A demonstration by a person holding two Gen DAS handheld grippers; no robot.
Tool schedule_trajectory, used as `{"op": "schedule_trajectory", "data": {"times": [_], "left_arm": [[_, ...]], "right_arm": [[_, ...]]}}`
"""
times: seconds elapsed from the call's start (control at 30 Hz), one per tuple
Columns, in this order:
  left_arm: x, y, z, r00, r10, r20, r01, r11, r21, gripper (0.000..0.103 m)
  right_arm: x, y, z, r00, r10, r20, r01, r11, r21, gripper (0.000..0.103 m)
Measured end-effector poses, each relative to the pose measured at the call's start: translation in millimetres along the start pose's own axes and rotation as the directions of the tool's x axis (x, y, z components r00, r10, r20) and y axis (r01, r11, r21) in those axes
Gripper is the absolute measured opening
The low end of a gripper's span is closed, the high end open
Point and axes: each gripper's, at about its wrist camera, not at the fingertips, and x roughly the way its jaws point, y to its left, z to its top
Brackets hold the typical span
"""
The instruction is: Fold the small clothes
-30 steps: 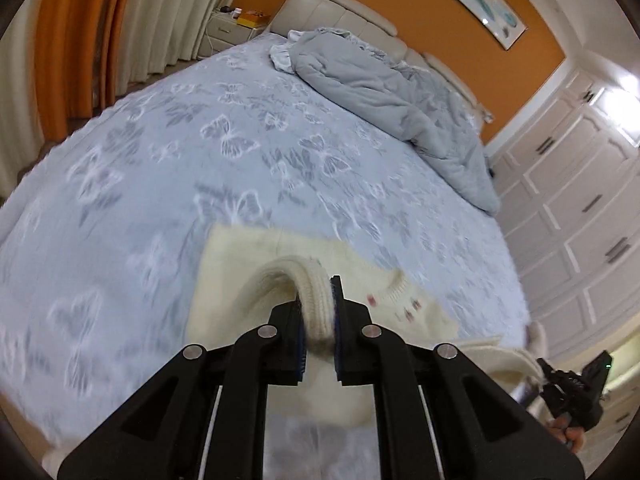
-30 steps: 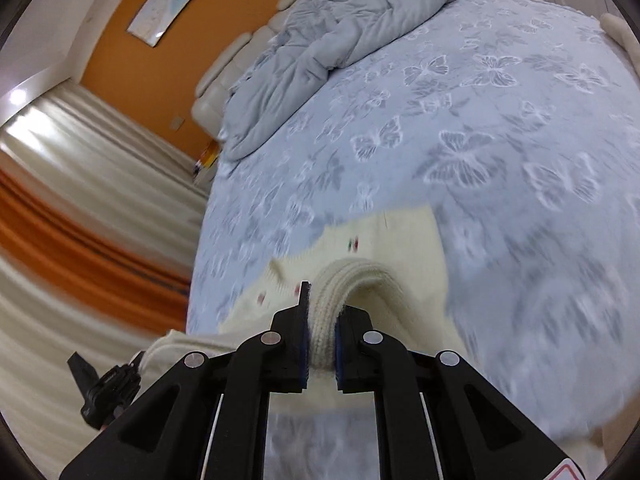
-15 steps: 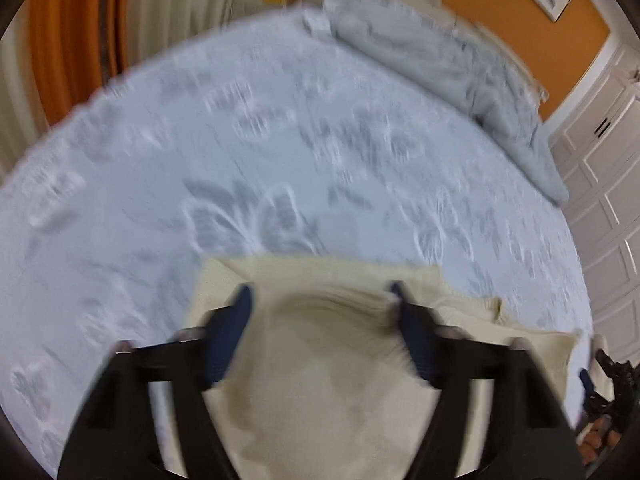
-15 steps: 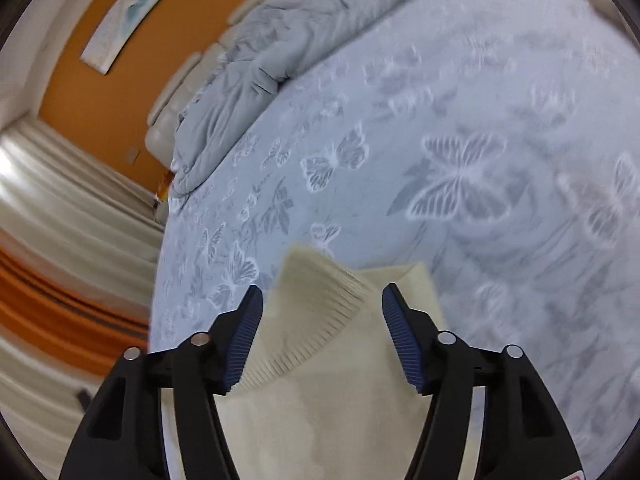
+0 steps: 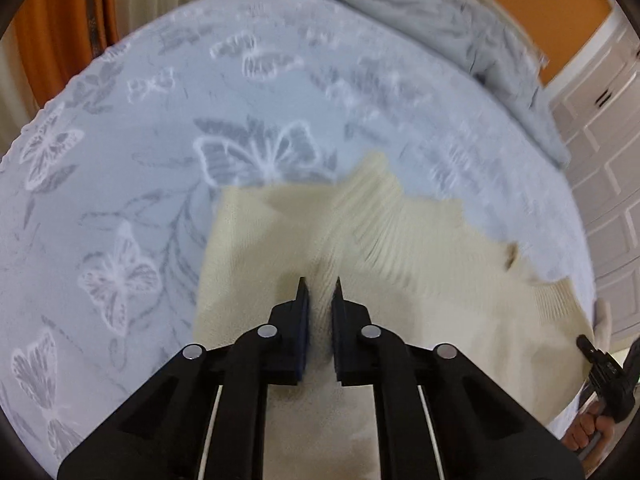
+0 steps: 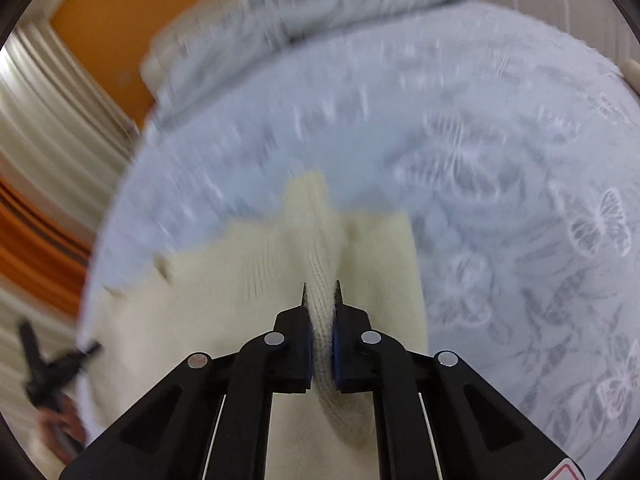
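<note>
On the butterfly-print bedspread (image 5: 120, 128), both grippers' jaws clench ribbed folds of the cream sweater (image 5: 400, 264): left gripper (image 5: 319, 292), right gripper (image 6: 321, 294).

sweater (image 5: 400, 264) lies on bed (image 5: 140, 128), near its front edge; left gripper (image 5: 319, 286) over sweater's left part, right gripper (image 6: 321, 290) over its right part, a fold of knit between its jaws; duvet (image 5: 440, 28) bunched at bed's far end; wardrobe (image 5: 608, 128) right of bed; curtains (image 6: 44, 128) left of it
</note>
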Motion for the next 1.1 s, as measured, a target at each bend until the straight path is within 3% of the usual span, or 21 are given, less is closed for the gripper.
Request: {"op": "schedule_trajectory", "data": {"times": [0.07, 0.1, 0.13, 0.17, 0.2, 0.3, 0.33, 0.37, 0.43, 0.5, 0.57, 0.63, 0.7, 0.77, 0.83, 0.97, 1.03, 1.1], "left_arm": [[-5.8, 2.1, 0.9, 1.0, 0.017, 0.02, -0.016, 1.0, -0.013, 0.009], [0.1, 2.8, 0.0, 0.999, 0.052, 0.008, -0.052, 0.999, -0.006, 0.009], [10.8, 2.5, -0.9, 0.997, 0.079, -0.022, -0.079, 0.997, 0.006, 0.01], [26.6, 3.3, -4.1, 0.992, 0.108, -0.072, -0.106, 0.994, 0.027, 0.013], [31.1, 4.8, -6.9, 0.988, 0.131, -0.087, -0.129, 0.991, 0.035, 0.014], [8.3, -0.8, -11.4, 0.99, 0.136, -0.036, -0.134, 0.99, 0.036, 0.02], [-5.6, -2.8, -14.8, 0.993, 0.119, -0.013, -0.119, 0.992, 0.03, 0.029], [-19.8, -4.2, -18.8, 0.994, 0.104, 0.017, -0.104, 0.994, 0.031, 0.036], [-48.5, -11.8, -38.6, 0.993, 0.092, 0.076, -0.097, 0.993, 0.063, 0.037], [-49.5, -18.6, -57.7, 0.996, 0.074, 0.057, -0.079, 0.993, 0.086, 0.037], [-33.0, -22.0, -82.7, 0.996, 0.085, -0.016, -0.082, 0.991, 0.103, 0.037], [-12.2, -16.7, -103.4, 0.988, 0.138, -0.074, -0.13, 0.986, 0.1, 0.037], [-5.8, -7.6, -112.9, 0.988, 0.129, -0.087, -0.124, 0.991, 0.058, 0.039], [-7.9, -8.0, -112.8, 0.988, 0.123, -0.093, -0.118, 0.991, 0.058, 0.039], [-4.0, -8.3, -113.2, 0.986, 0.128, -0.102, -0.121, 0.99, 0.073, 0.039], [-3.2, -11.3, -116.6, 0.985, 0.145, -0.095, -0.139, 0.988, 0.073, 0.041], [-0.3, -12.8, -117.3, 0.985, 0.151, -0.089, -0.144, 0.986, 0.087, 0.041], [-0.2, -11.5, -118.7, 0.986, 0.141, -0.087, -0.133, 0.987, 0.091, 0.042]], "right_arm": [[-10.1, -4.5, -0.7, 0.999, 0.007, 0.033, -0.007, 1.0, -0.006, 0.007], [-0.1, -8.2, -3.9, 0.999, -0.034, 0.004, 0.034, 0.999, -0.025, 0.007], [18.1, -14.6, -8.5, 0.995, -0.079, -0.061, 0.077, 0.996, -0.047, 0.007], [47.4, -26.2, -18.3, 0.973, -0.155, -0.169, 0.144, 0.987, -0.077, 0.009], [55.5, -29.2, -23.0, 0.963, -0.179, -0.2, 0.164, 0.982, -0.089, 0.009], [24.4, -14.9, -22.5, 0.966, -0.227, -0.122, 0.217, 0.972, -0.093, 0.019], [6.8, -6.7, -23.0, 0.969, -0.234, -0.075, 0.227, 0.97, -0.089, 0.023], [-15.0, 5.0, -28.0, 0.976, -0.216, -0.015, 0.214, 0.972, -0.095, 0.023], [-35.7, 25.2, -41.1, 0.99, -0.141, 0.016, 0.142, 0.98, -0.139, 0.02], [-27.1, 52.3, -70.7, 0.994, -0.079, -0.078, 0.059, 0.97, -0.236, 0.011], [-1.3, 62.5, -99.7, 0.982, -0.093, -0.165, 0.04, 0.953, -0.3, 0.005], [25.1, 49.5, -116.6, 0.96, -0.151, -0.234, 0.082, 0.957, -0.279, 0.002], [28.8, 36.2, -121.3, 0.95, -0.14, -0.278, 0.085, 0.976, -0.201, 0.001], [17.0, 50.6, -111.7, 0.959, -0.105, -0.264, 0.049, 0.977, -0.208, 0.011], [10.7, 72.2, -97.8, 0.97, -0.072, -0.232, 0.014, 0.97, -0.244, 0.013], [35.7, 122.1, -64.2, 0.979, 0.0, -0.205, -0.056, 0.963, -0.264, 0.014], [58.6, 148.8, -56.9, 0.976, -0.018, -0.219, -0.051, 0.951, -0.306, 0.02], [92.7, 166.8, -58.8, 0.961, -0.034, -0.276, -0.063, 0.939, -0.337, 0.056]]}}
